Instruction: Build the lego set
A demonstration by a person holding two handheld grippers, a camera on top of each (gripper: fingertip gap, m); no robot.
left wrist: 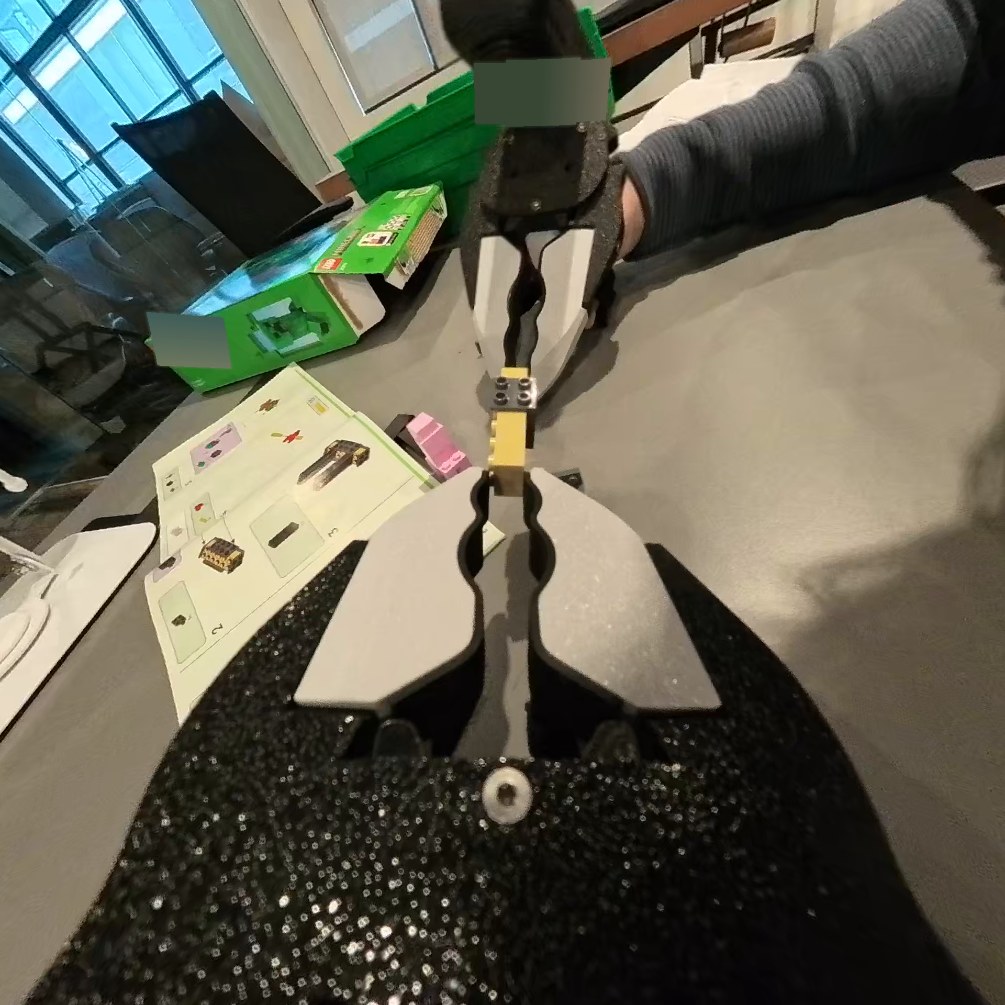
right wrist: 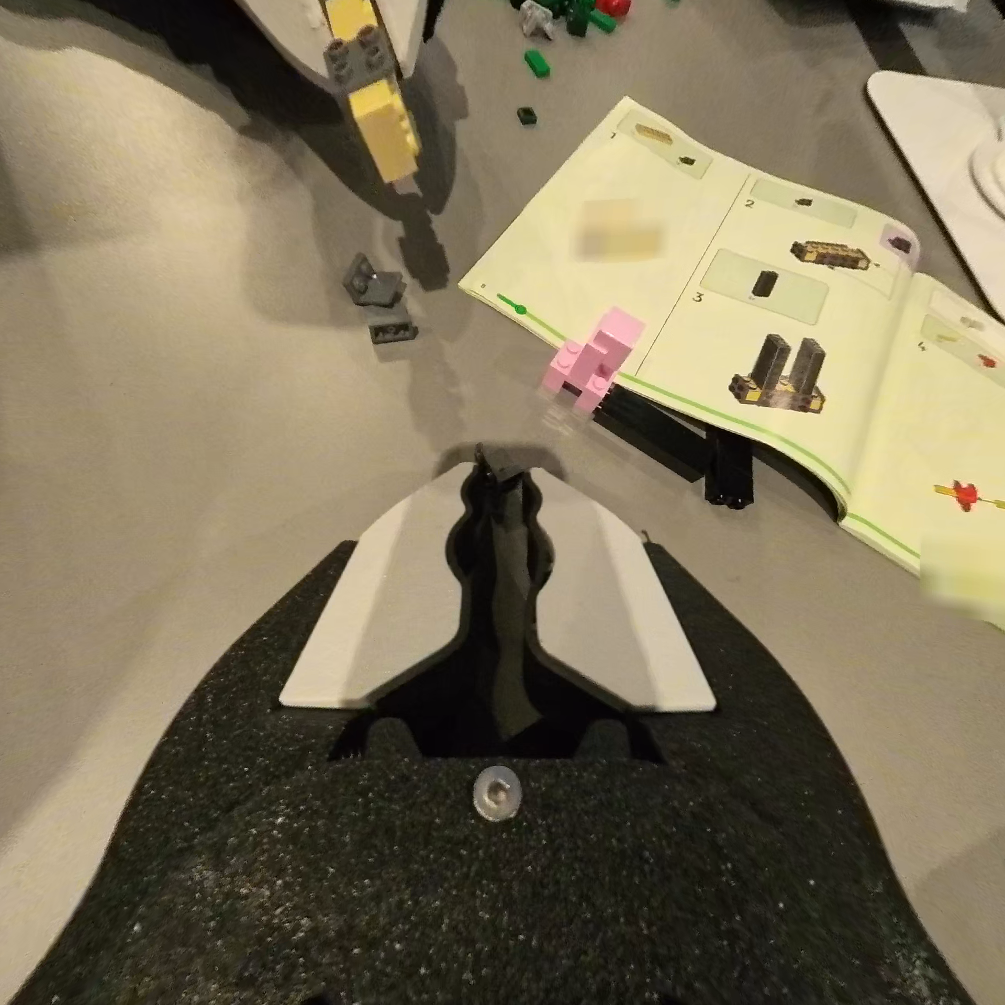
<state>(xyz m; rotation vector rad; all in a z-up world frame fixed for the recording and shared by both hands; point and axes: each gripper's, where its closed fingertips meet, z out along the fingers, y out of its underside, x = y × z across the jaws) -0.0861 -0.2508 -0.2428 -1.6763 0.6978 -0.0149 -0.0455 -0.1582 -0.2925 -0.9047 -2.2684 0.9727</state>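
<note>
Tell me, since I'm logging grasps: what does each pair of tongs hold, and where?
The left tongs pinch one end of the tan brick, which carries a dark grey plate. The right tongs grip a small dark piece at their tips.

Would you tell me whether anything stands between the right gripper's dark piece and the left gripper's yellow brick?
Nothing visible does. The right gripper, shut on the dark piece, faces the yellow brick in the left gripper; loose grey pieces lie on the table.
</note>
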